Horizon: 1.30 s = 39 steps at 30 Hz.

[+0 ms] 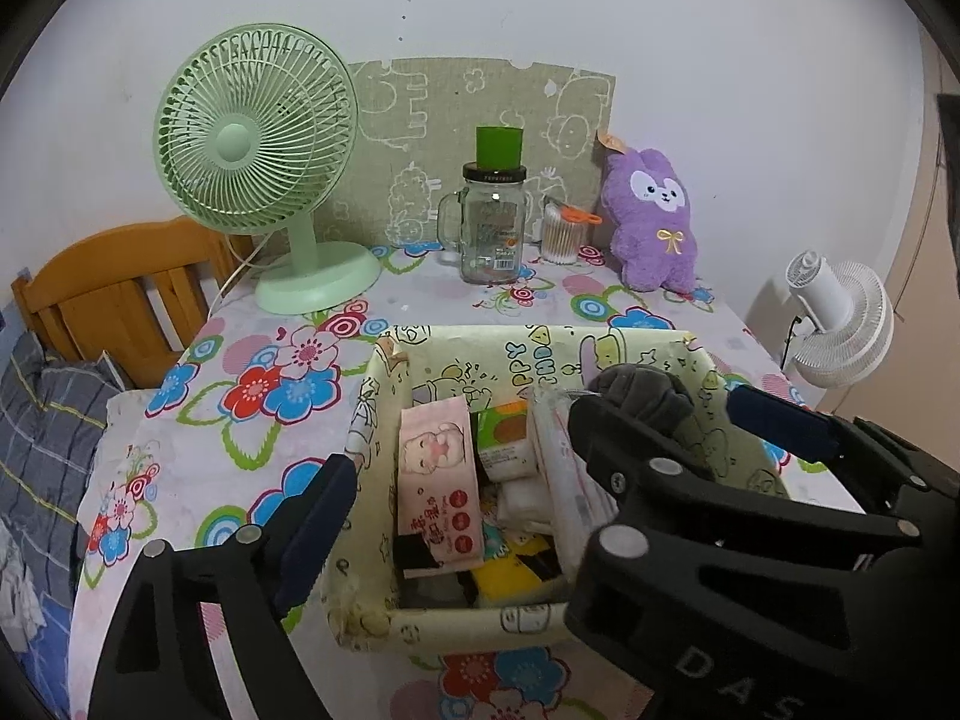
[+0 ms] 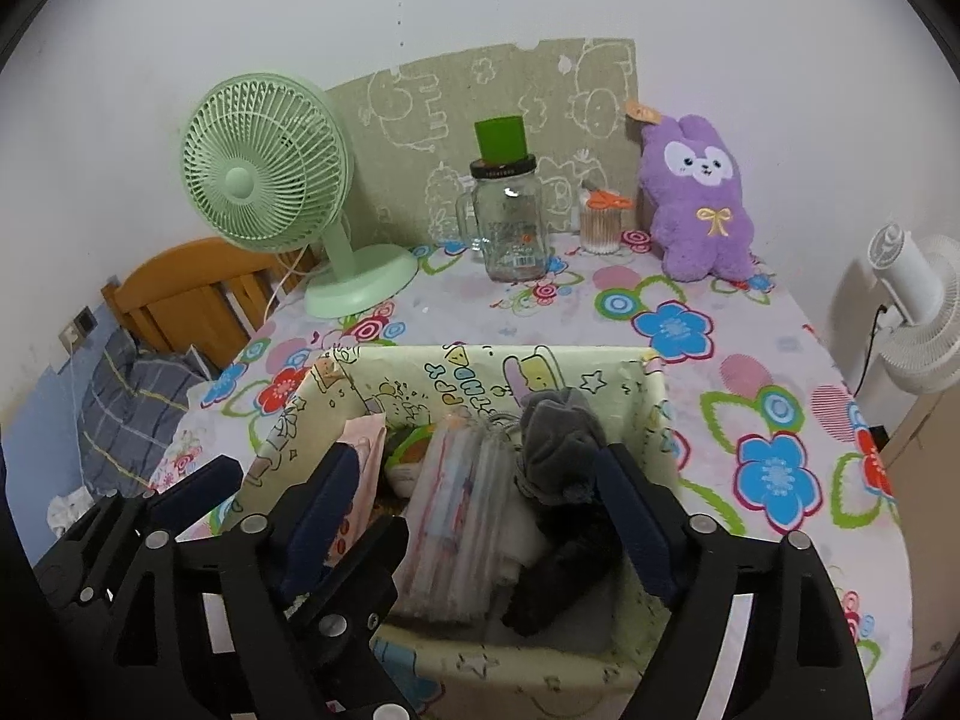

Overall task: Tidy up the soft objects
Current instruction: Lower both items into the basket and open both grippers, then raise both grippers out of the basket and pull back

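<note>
A cream cartoon-print fabric basket point(image 1: 480, 621) point(image 2: 420, 369) stands on the flowered table, holding a pink tissue pack point(image 1: 441, 480) point(image 2: 366, 450), clear wrapped packs point(image 2: 456, 510) and a grey soft toy point(image 1: 639, 387) point(image 2: 555, 438) at its right side. My right gripper point(image 2: 474, 462) point(image 1: 660, 414) is open over the basket; the grey toy lies loose by its right finger, pads not pressing. My left gripper point(image 1: 480, 480) is open too, straddling the basket's left half; its right finger is hidden behind the right gripper. A purple plush rabbit point(image 1: 654, 222) point(image 2: 699, 198) sits at the back right.
At the back stand a green desk fan point(image 1: 258, 138) point(image 2: 264, 174), a glass mug jar with a green cap point(image 1: 489, 222) point(image 2: 510, 222) and a cotton-swab tub point(image 1: 564, 237) point(image 2: 603, 228). A white fan point(image 1: 840, 318) point(image 2: 918, 306) is right of the table, a wooden bed frame point(image 1: 120, 294) left.
</note>
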Each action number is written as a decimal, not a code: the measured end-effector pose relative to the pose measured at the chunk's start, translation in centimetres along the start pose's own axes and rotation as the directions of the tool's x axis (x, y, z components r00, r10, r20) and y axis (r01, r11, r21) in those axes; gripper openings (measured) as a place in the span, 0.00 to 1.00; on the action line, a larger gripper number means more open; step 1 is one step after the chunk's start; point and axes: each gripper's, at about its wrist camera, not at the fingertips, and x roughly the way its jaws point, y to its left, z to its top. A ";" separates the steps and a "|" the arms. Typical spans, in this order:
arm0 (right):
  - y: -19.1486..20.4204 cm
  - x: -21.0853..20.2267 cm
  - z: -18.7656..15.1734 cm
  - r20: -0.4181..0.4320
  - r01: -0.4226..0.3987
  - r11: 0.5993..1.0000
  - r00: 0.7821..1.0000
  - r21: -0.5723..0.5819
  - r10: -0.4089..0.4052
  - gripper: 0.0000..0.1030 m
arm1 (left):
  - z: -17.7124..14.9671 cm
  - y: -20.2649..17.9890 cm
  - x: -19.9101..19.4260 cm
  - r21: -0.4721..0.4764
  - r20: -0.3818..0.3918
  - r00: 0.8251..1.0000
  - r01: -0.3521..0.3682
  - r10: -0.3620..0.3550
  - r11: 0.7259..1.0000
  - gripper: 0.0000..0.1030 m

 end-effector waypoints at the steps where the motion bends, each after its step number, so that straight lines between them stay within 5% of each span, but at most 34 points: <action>1: -0.1 -0.3 -0.1 0.005 0.002 1.000 1.000 0.000 -0.002 0.85 | -0.1 -0.1 -0.2 -0.001 0.003 1.000 -0.001 0.001 1.000 0.90; 14: -0.6 -6.1 -1.4 0.080 0.059 0.998 0.995 -0.003 -0.058 0.91 | -1.0 -1.1 -4.6 0.003 0.058 0.998 0.000 0.000 1.000 1.00; 39: -1.1 -17.7 -5.6 0.246 0.145 0.989 0.959 0.011 -0.143 0.98 | -4.5 -1.0 -14.7 0.007 0.208 0.977 -0.043 0.040 0.999 1.00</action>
